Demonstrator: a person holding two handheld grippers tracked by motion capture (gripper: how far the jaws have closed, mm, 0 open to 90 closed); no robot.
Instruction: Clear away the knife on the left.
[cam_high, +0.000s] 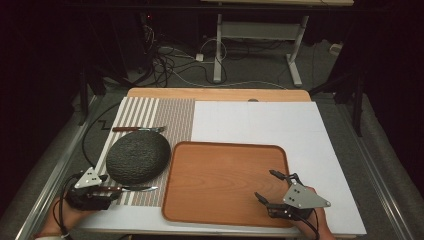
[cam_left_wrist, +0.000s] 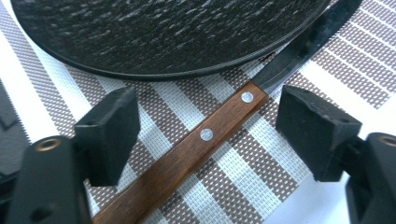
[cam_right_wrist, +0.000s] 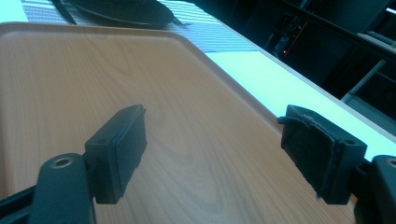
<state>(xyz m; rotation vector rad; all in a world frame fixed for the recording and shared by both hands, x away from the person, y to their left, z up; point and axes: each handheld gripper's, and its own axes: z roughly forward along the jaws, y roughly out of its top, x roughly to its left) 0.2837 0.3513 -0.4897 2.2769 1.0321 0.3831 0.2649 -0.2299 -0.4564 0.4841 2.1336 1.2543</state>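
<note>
A knife with a wooden handle lies on the striped placemat, just in front of a dark round plate. Its blade runs up against the plate's rim. My left gripper is open, one jaw on each side of the handle and neither touching it. My right gripper is open and holds nothing above the front right part of the wooden tray. The right gripper view has its jaws spread over the bare tray, with the plate far off.
A second wooden-handled utensil lies on the placemat behind the plate. A white board covers the table's right and front. The tray has a raised rim. Beyond the table's far edge are cables and a desk frame on the floor.
</note>
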